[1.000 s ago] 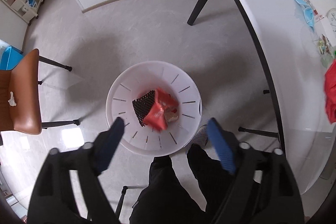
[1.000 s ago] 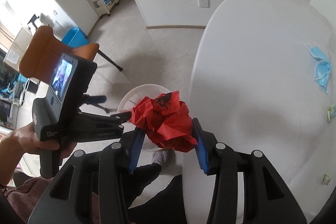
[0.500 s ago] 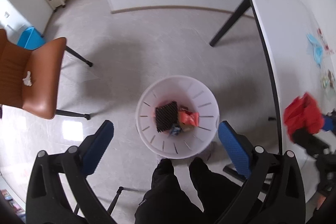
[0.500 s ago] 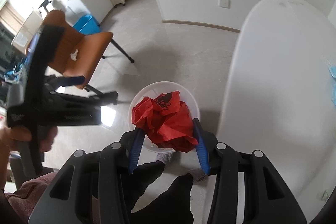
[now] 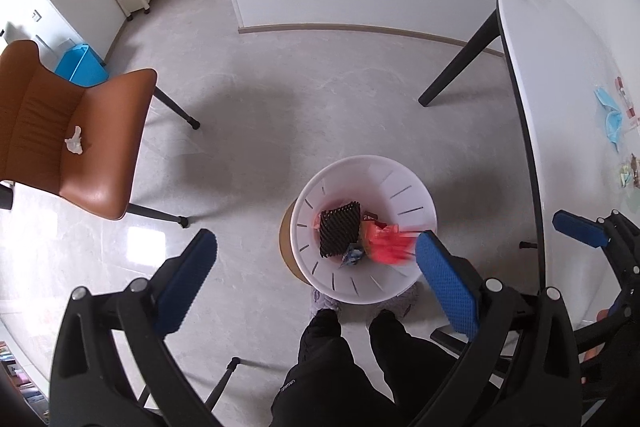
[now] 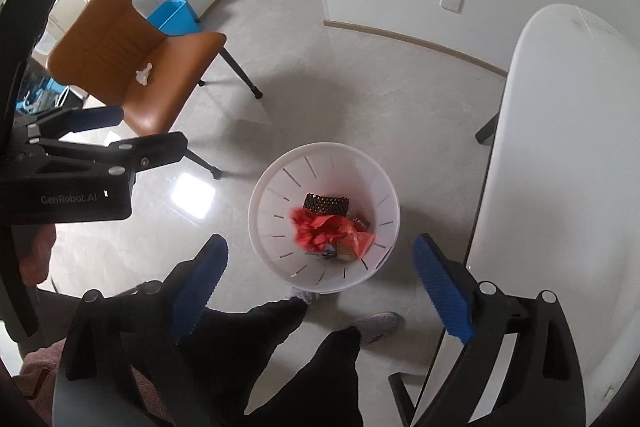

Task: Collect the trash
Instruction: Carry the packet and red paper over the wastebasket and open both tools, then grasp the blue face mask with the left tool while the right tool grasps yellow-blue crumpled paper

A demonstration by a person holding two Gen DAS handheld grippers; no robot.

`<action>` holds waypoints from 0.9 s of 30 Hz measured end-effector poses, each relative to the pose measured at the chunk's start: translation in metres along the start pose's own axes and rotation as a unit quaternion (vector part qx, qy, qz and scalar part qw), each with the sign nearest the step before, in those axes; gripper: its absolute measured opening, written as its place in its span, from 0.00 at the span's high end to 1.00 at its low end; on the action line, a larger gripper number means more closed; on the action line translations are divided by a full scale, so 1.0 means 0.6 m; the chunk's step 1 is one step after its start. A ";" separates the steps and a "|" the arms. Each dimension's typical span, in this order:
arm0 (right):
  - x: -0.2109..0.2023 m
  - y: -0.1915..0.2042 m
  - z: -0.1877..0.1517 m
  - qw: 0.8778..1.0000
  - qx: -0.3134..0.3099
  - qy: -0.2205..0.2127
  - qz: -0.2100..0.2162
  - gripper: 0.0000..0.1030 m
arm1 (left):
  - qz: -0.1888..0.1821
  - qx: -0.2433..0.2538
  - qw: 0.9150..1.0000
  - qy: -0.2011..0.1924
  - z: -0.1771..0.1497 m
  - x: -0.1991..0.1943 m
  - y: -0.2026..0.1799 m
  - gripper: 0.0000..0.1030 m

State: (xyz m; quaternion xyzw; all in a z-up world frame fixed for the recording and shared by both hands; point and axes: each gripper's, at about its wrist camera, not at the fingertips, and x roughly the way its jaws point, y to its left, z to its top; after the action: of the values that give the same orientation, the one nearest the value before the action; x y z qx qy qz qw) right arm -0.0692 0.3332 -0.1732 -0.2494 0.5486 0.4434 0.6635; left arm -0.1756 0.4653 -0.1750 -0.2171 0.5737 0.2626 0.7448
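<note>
A white slotted bin stands on the floor below both grippers. Inside it lie a black mesh piece, some wrappers and a crumpled red bag, which is blurred with motion. My right gripper hangs above the bin with its jaws opening and nothing between them. My left gripper is open and empty, also above the bin; in the right wrist view it shows at the left edge.
A brown chair with a white tissue wad on its seat stands left of the bin. The white table on the right carries a blue face mask and small wrappers. The person's legs stand right by the bin.
The right gripper moved from the table edge to over the bin, opened and let go of the red bag, which now lies in the bin. The left gripper rose and drew away leftward.
</note>
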 end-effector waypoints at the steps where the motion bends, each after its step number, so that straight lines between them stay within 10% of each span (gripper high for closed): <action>1: -0.005 -0.003 -0.001 1.000 0.006 -0.002 0.000 0.07 | -0.001 0.004 1.000 -0.002 0.000 -0.004 -0.002 0.08; 27: -0.108 -0.100 -0.038 0.992 0.103 -0.059 -0.030 0.04 | -0.030 0.069 0.997 -0.035 0.025 -0.060 -0.110 0.08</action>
State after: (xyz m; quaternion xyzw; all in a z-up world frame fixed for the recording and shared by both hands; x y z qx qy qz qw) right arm -0.0293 0.2654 -0.1269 -0.1691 0.5436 0.3783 0.7299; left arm -0.1297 0.4187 -0.1349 -0.1732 0.5575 0.2070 0.7851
